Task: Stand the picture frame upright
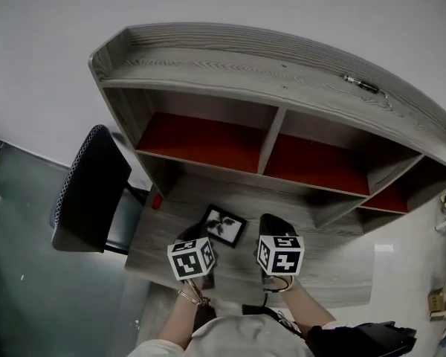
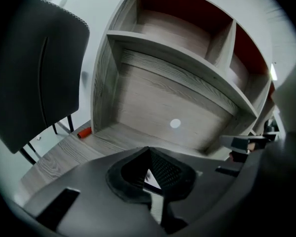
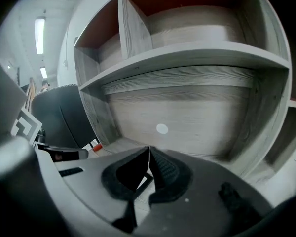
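2 grippers, 1 per hand. On the left gripper (image 2: 148, 151) the jaws are together, tips meeting, nothing btwn them (only a sliver of the frame's white shows through the gap lower down). On the right gripper (image 3: 149, 150) it's the same: jaws closed tip to tip, empty. Each carries 1 marker cube (image 1: 192, 259), so 2 cubes.

1 picture frame (image 1: 224, 225), black edge w/ a light picture, lies flat on the desk (image 1: 334, 266), not upright. It sits just ahead of the left gripper and to the left of the right one. The left gripper's nose is near its near corner; contact can't be made out.

1 small red thing (image 1: 157, 201) sits at the desk's back left, apart from the frame. Behind is 1 shelf unit (image 1: 267, 65) w/ 3 red-backed compartments, and 1 white dot (image 3: 162, 128) on the back panel below them. 1 dark chair (image 1: 89, 188) stands left of the desk. 1 small dark item (image 1: 360, 85) lies on the top shelf.
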Motion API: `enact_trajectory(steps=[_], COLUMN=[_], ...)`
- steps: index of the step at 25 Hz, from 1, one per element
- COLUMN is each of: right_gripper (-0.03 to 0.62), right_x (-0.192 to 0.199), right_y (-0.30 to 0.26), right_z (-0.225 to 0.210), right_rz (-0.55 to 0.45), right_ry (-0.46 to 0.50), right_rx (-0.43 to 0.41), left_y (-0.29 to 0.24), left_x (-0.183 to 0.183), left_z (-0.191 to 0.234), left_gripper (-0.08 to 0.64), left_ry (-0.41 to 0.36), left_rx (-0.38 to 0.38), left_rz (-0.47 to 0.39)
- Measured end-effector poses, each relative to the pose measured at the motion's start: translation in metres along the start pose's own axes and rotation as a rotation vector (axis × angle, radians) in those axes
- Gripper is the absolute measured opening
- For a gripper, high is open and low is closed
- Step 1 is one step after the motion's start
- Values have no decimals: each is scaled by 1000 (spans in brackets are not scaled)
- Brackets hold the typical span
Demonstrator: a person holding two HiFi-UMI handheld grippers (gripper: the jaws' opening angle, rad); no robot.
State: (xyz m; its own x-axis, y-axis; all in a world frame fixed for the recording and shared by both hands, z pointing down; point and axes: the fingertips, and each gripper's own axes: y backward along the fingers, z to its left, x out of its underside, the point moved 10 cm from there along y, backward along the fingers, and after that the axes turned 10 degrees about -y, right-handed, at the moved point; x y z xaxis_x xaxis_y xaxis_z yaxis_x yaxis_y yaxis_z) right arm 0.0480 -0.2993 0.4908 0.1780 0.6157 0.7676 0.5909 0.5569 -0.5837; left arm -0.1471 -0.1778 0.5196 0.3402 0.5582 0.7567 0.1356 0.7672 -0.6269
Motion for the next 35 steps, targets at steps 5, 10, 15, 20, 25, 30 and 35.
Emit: enact_trajectory(steps=[5, 10, 15, 20, 25, 30, 35], right_gripper=[32, 32, 32, 32, 32, 32, 32], right_x=[11, 26, 45, 57, 66, 72, 75], right_y=[-17, -31, -41, -51, -62, -65, -67], right_z=[-16, -25, -29, -36, -40, -45, -50], right_rz=[61, 107, 156, 177, 189, 199, 208], right_ry=[23, 43, 59, 62, 61, 59, 56], right_rx=[-43, -70, -86, -90, -88, -83, -81], left_y=[-2, -7, -20, -36, -50, -57, -65], left_x=[22, 45, 69, 84, 93, 97, 96], left_z=[-12, -20, -19, -19, -17, -16, -17], left_gripper=[12, 12, 12, 14, 14, 15, 109], left_ry=[40, 93, 160, 248, 279, 313, 335], left_rx=[-60, -77, -113, -146, -173, -184, -176], left_rz=[27, 34, 57, 50, 63, 79, 95])
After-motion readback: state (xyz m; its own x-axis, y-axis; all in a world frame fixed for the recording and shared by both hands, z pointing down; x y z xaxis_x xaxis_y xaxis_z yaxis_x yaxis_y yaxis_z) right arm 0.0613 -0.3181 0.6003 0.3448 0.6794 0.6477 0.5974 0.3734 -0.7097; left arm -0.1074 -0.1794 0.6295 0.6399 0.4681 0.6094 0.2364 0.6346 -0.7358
